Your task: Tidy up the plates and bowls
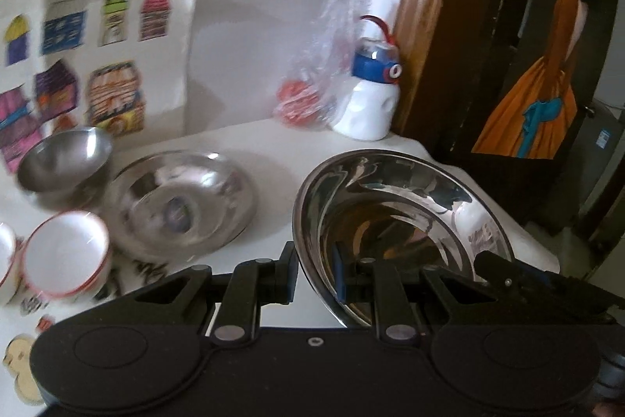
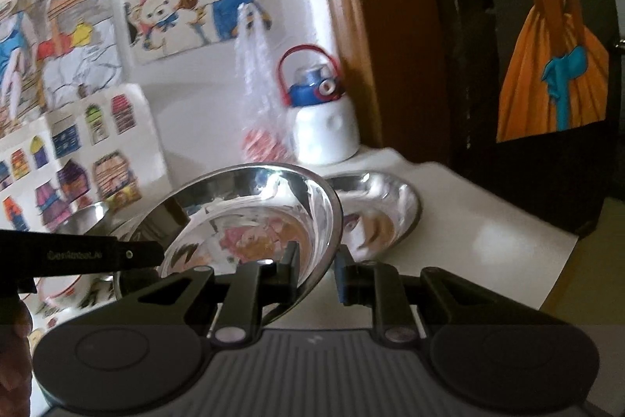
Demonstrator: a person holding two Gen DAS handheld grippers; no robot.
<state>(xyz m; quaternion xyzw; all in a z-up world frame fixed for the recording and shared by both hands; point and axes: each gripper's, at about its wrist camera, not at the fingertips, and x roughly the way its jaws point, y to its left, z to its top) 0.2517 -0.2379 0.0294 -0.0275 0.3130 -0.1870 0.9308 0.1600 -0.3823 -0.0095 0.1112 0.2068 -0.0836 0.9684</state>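
Gripping the near rim of a shiny steel plate, the left gripper has one finger outside the rim and the blue-padded one inside the dish, the two closed onto the metal edge; the plate is tilted, its far rim raised above the white table. From the right wrist view the same plate is also pinched by the right gripper, whose fingers straddle its near-right rim with the edge between them, while the left gripper's black finger reaches in from the left side of that view. Just behind the held plate, a second steel plate lies flat on the table. In the left wrist view, another steel plate rests flat to the left, with a steel bowl beside it and touching or nearly touching its rim. Nearer the camera sit two white bowls with red rims, side by side on printed paper. At the back of the table stands a white bottle with a blue and red cap, next to a clear plastic bag holding something red. Coloured drawings cover the wall behind, and a wooden door frame rises at the right.
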